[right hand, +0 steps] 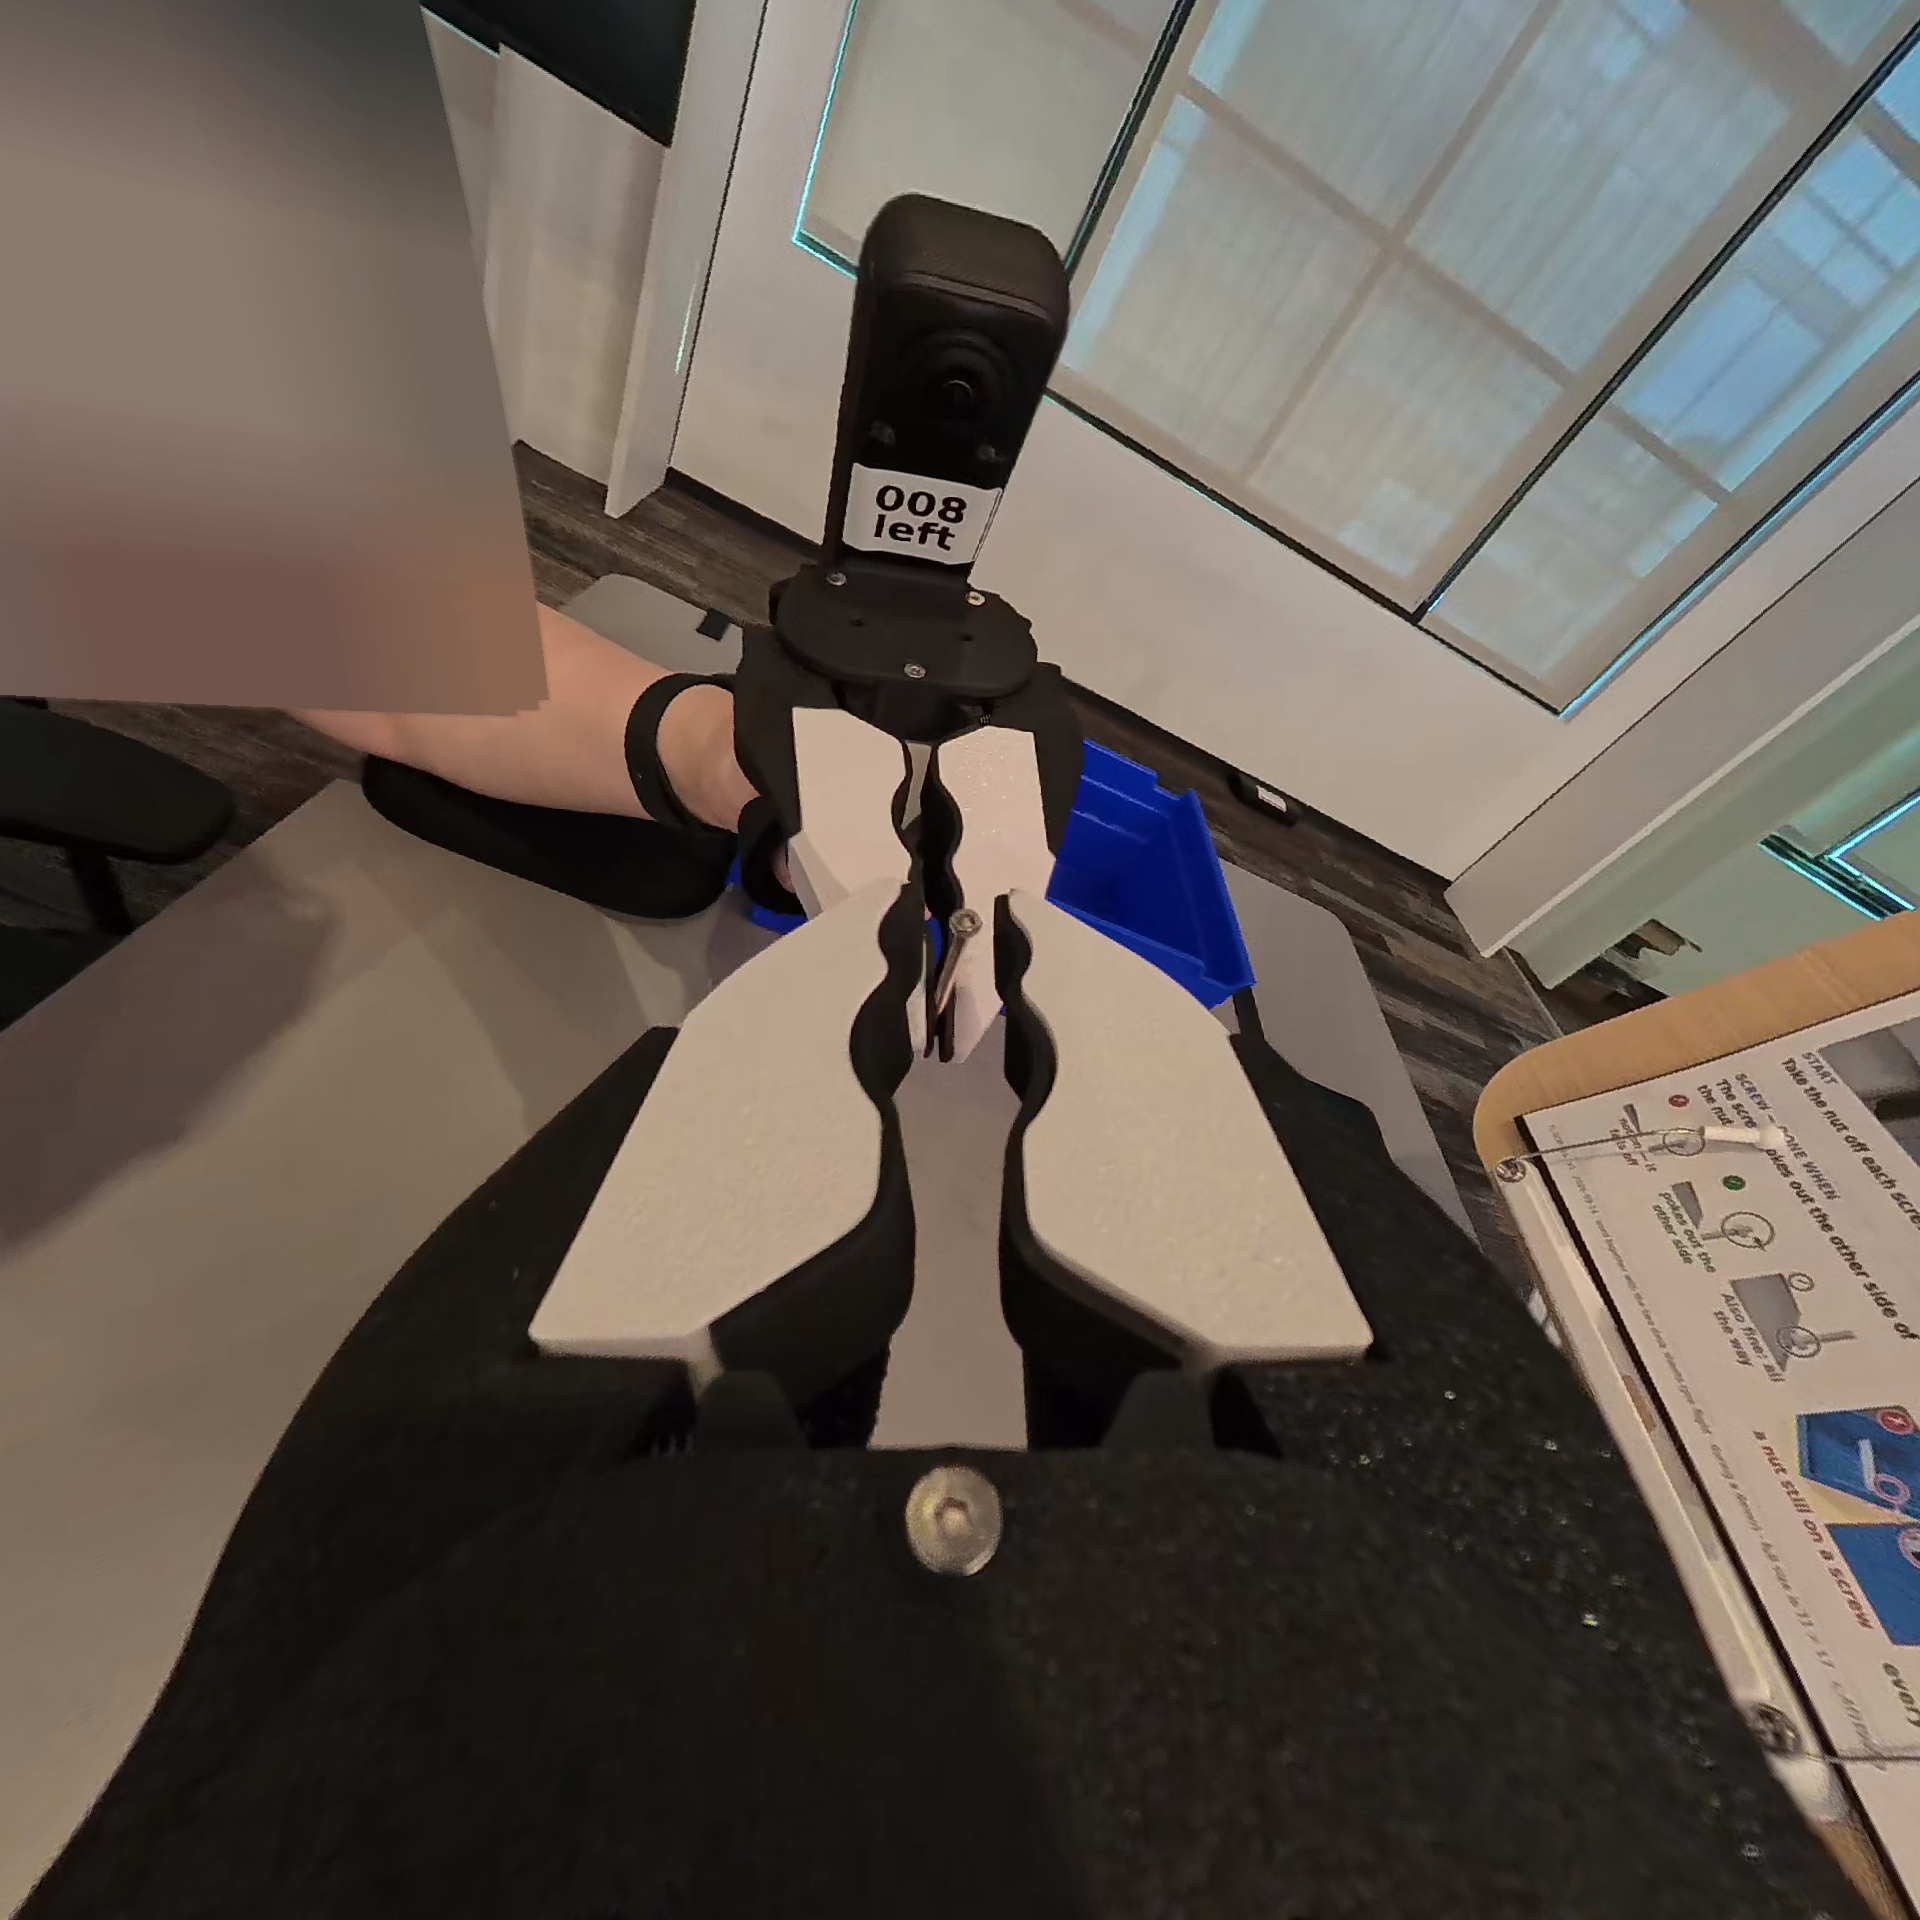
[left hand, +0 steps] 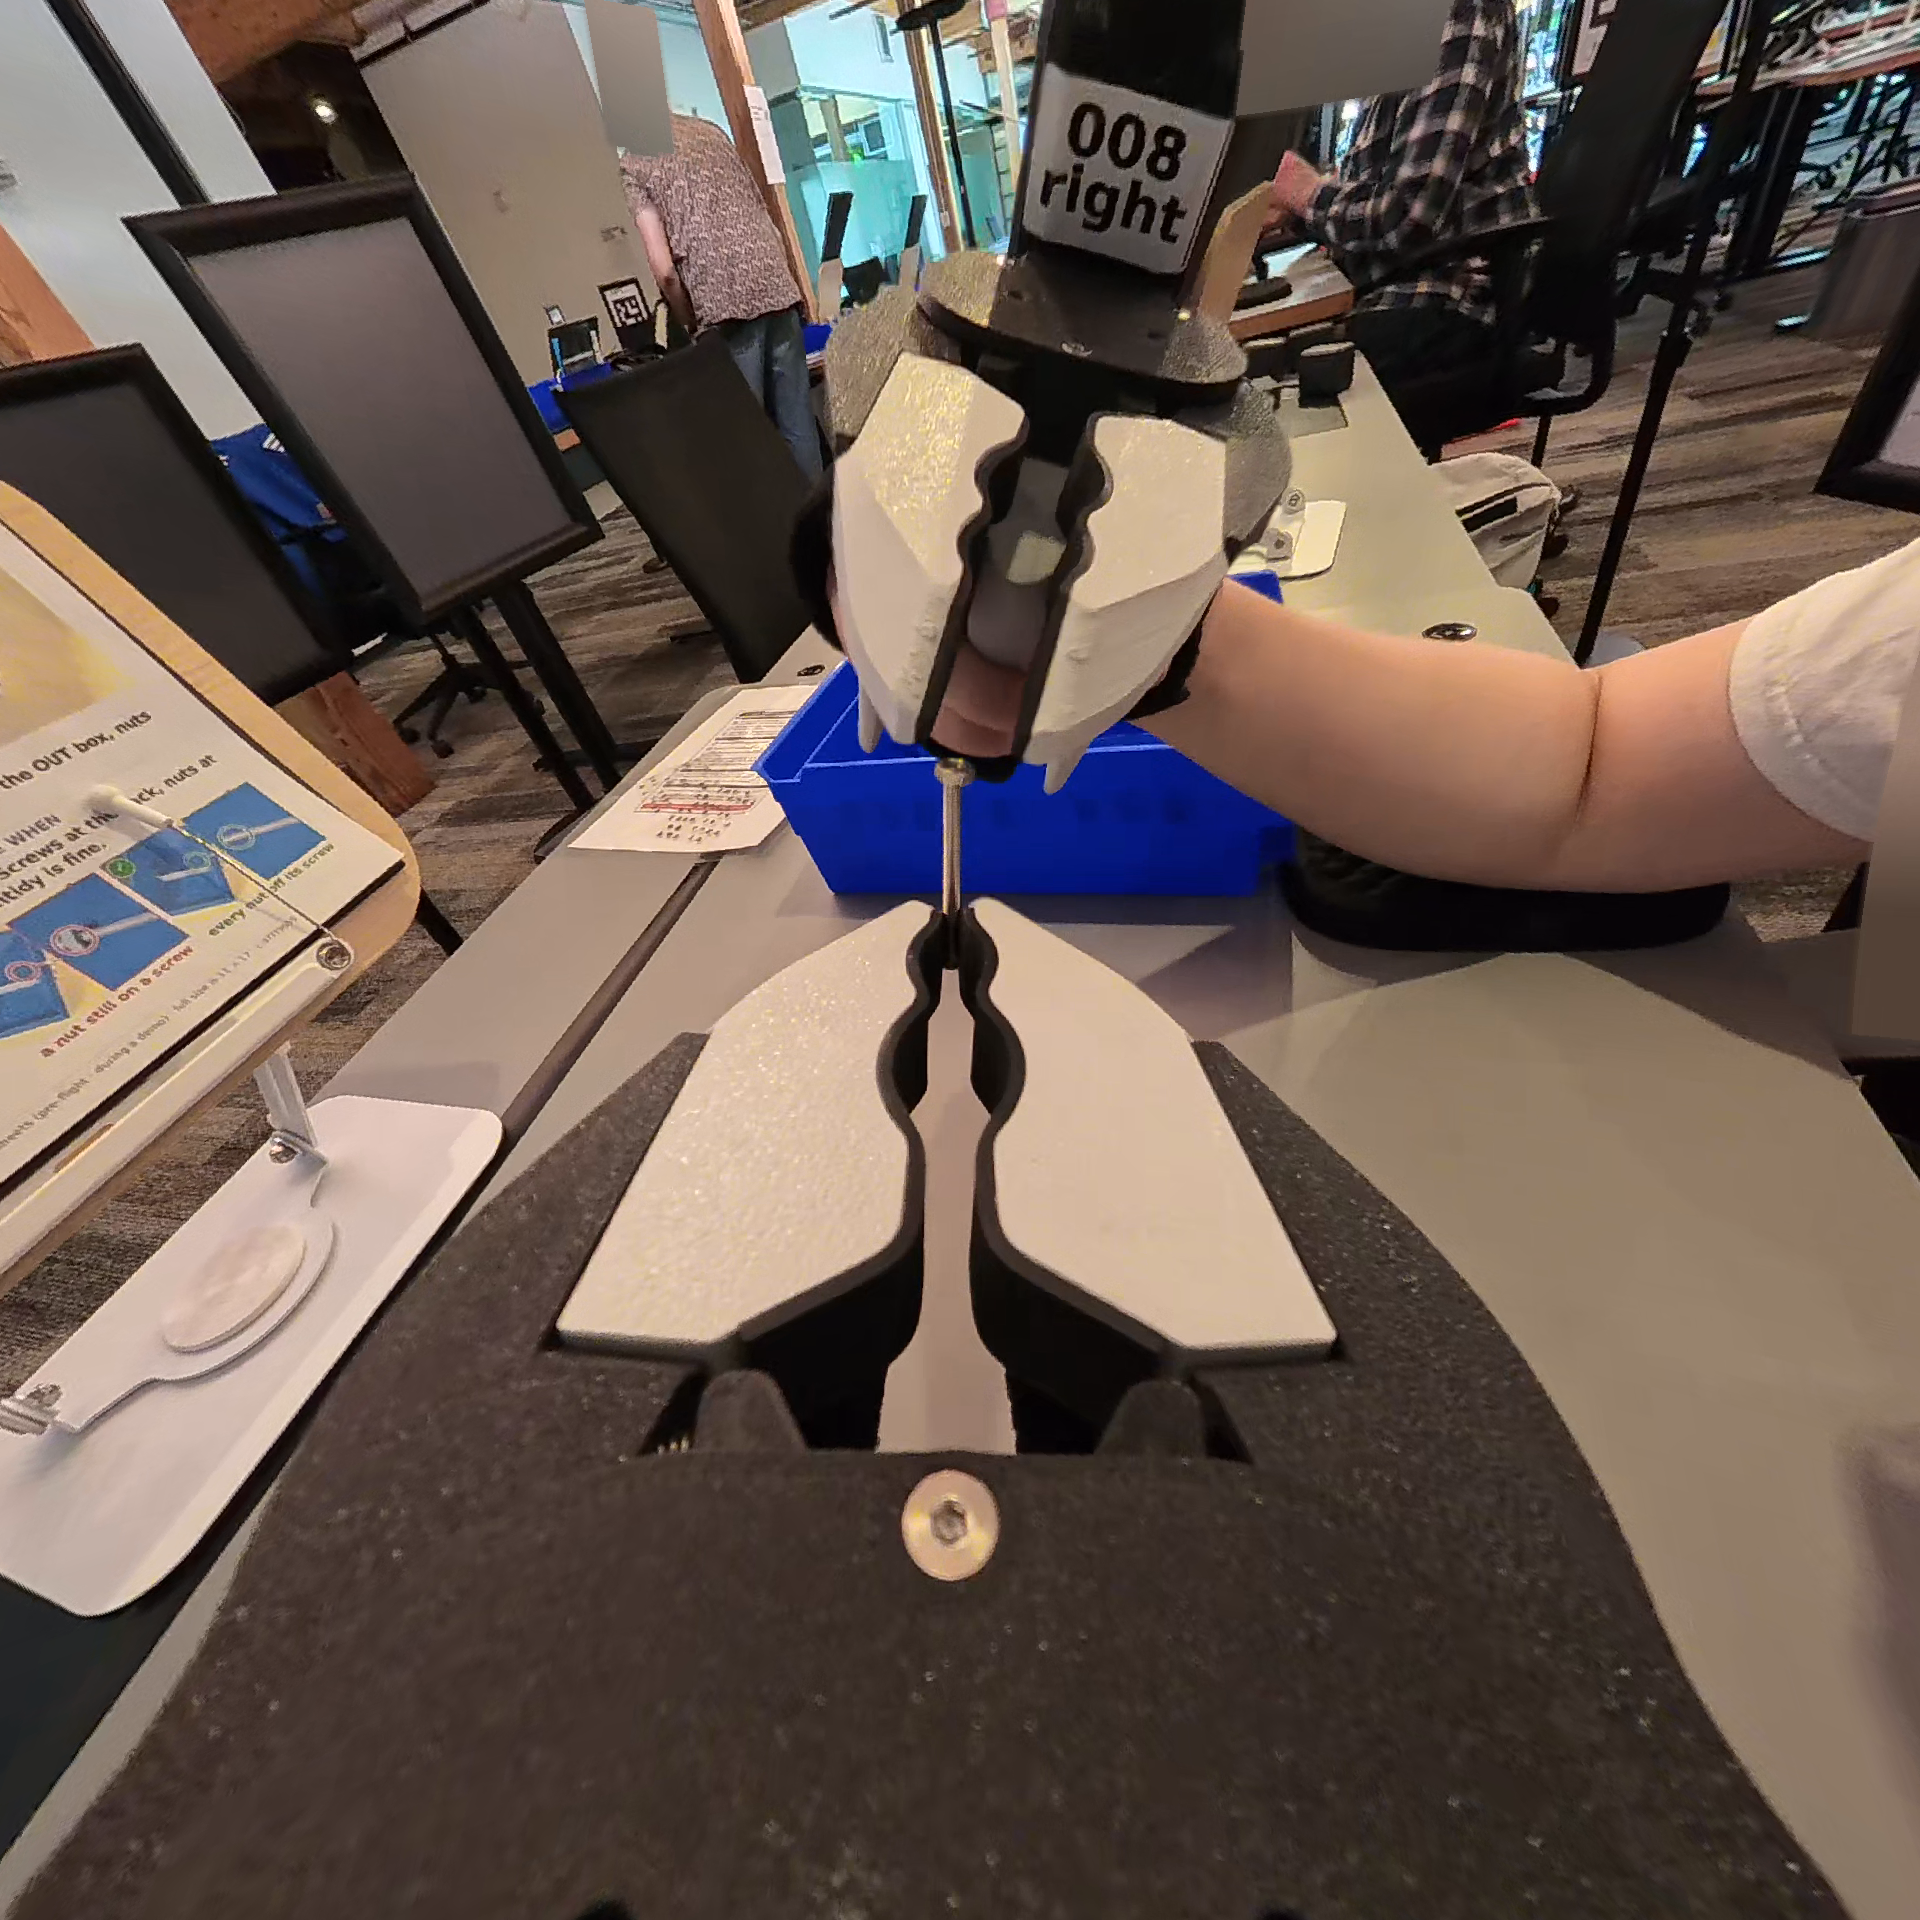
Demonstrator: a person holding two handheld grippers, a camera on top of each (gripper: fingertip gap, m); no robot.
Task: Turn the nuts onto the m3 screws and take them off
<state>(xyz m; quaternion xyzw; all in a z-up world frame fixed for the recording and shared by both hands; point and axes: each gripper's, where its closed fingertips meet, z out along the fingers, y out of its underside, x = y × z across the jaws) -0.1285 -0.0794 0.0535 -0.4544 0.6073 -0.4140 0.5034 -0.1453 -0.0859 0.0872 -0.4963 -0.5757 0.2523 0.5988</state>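
Observation:
My left gripper [left hand: 951,920] is shut on the lower end of a thin steel screw [left hand: 950,842], which stands up from its tips. The screw's wider top end [left hand: 954,771] is at the tips of my right gripper [left hand: 977,753], which faces the left one. In the right wrist view my right gripper [right hand: 956,899] has its jaws apart on either side of that end [right hand: 966,922] without closing on it. I cannot tell whether that end is the screw's head or a nut. The left gripper [right hand: 940,1049] holds the screw [right hand: 951,982] there too.
A blue bin [left hand: 1039,831] [right hand: 1143,883] stands on the grey table [left hand: 1455,1143] just behind the grippers. An instruction board [left hand: 156,883] [right hand: 1714,1247] stands on a white base [left hand: 208,1351]. A black arm pad [left hand: 1507,914] lies under a person's forearm [left hand: 1403,748]. A paper sheet [left hand: 707,790] lies beside the bin. My two grippers' fingertips are within a few centimetres of each other.

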